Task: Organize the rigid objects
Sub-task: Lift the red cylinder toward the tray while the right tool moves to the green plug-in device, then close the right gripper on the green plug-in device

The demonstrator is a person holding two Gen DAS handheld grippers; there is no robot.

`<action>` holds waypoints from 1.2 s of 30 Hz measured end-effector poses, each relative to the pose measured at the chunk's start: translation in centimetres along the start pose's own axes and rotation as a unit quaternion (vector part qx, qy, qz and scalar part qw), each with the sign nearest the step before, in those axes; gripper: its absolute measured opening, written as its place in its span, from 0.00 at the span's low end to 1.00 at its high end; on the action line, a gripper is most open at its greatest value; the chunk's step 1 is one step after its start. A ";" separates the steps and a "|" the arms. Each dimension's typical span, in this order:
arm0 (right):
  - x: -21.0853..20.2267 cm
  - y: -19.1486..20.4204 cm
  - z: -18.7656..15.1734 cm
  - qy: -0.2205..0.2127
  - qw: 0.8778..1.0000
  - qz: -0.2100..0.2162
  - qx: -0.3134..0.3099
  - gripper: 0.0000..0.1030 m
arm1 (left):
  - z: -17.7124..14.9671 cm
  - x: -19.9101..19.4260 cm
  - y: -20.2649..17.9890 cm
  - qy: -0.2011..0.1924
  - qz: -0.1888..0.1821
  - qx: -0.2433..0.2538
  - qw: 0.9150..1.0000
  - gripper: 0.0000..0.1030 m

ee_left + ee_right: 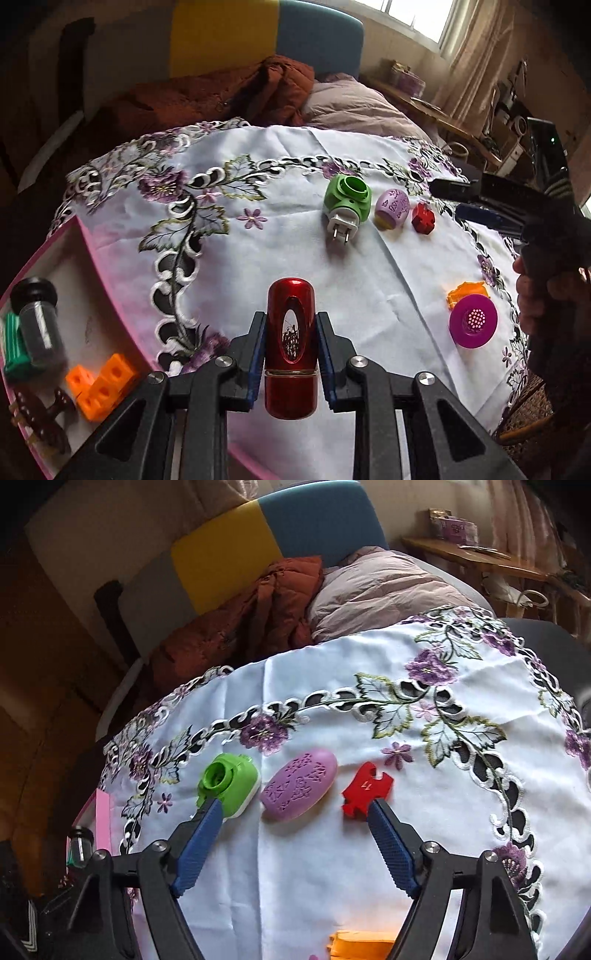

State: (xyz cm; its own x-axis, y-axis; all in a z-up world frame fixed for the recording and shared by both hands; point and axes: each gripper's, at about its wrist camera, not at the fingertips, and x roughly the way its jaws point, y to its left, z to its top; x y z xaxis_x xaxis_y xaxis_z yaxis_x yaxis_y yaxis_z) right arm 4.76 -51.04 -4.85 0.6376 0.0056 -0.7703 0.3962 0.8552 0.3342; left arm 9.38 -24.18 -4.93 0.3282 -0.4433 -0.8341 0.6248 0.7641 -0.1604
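My left gripper (291,325) is shut on a red metal capsule (291,343) with an oval window, held above the white embroidered tablecloth (295,258). My right gripper (295,808) is open, its fingers straddling a purple oval piece (299,788), with a green plug-in device (231,782) by the left finger and a red puzzle-like piece (365,788) by the right finger. The same three show in the left wrist view: green device (347,205), purple piece (392,208), red piece (423,218). The right gripper (458,201) appears there too.
A pink-rimmed box (88,266) at the left holds a dark jar (38,325), a green block (14,347), orange cubes (101,386) and a brown clip (40,417). An orange piece (467,291) and a magenta strainer disc (473,321) lie at the right. A bed with bedding (258,92) lies beyond.
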 end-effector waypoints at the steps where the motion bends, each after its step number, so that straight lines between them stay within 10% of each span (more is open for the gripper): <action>1: 0.2 0.6 -0.2 0.004 1.000 0.005 -0.012 0.78 | -0.3 -0.6 0.3 -0.007 0.003 -0.005 1.000 0.24; 17: 8.9 7.8 1.7 0.069 0.996 -0.020 -0.049 0.78 | -4.7 -6.0 3.6 -0.044 0.007 -0.064 0.997 0.24; 21: 11.7 9.2 1.3 0.108 0.989 -0.046 -0.087 0.52 | -5.3 -7.0 4.2 -0.052 0.013 -0.071 0.996 0.24; 36: 6.7 11.8 -7.2 0.136 0.962 0.012 -0.237 0.51 | -7.3 -8.5 6.2 -0.067 0.039 -0.115 0.990 0.24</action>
State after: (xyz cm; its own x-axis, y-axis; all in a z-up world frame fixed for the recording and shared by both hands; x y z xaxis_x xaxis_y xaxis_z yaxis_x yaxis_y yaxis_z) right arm 8.91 -37.20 -10.03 0.4215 0.1091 -0.9002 -0.0027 0.9929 0.1190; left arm 5.31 -12.27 -2.72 0.4689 -0.4258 -0.7738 0.4208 0.8780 -0.2281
